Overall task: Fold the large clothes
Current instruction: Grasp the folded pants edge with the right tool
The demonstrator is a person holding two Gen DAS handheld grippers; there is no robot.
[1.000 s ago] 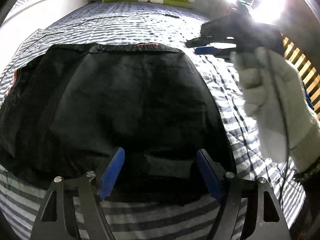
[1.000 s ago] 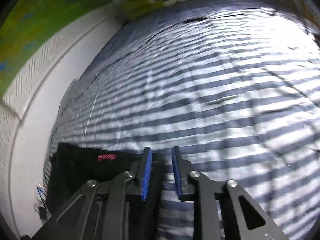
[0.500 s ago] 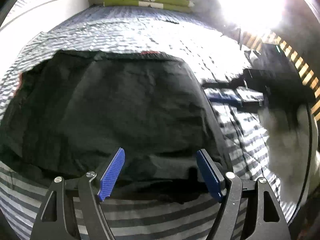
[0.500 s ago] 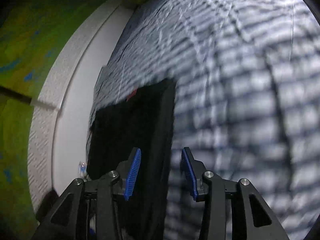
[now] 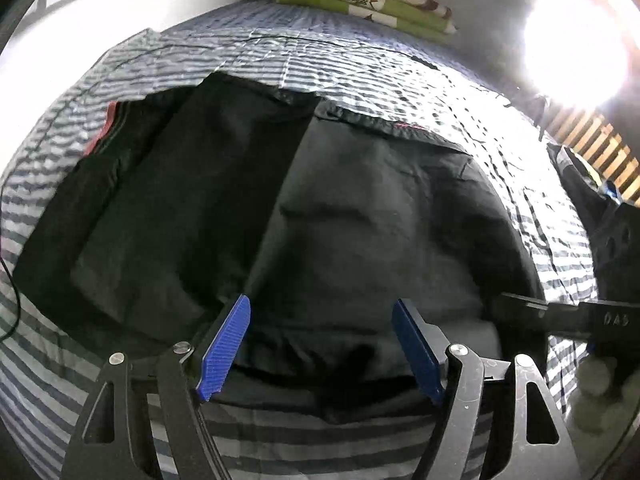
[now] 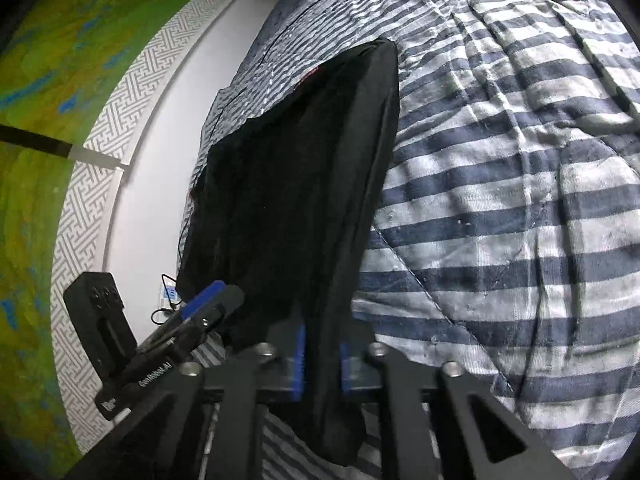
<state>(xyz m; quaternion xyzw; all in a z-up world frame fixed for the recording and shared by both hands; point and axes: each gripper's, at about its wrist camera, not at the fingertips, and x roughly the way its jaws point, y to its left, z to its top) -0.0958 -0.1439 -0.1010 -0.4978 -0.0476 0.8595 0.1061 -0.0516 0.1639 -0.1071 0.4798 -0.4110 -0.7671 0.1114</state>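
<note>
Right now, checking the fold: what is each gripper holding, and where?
Right gripper pinches the black fabric garment at its near edge; left gripper holds nothing.

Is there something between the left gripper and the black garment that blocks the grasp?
Nothing visible does. The left gripper is open just above the near edge of the black garment on the striped bedding. The right gripper is shut on the garment's right edge, off to the side.
</note>
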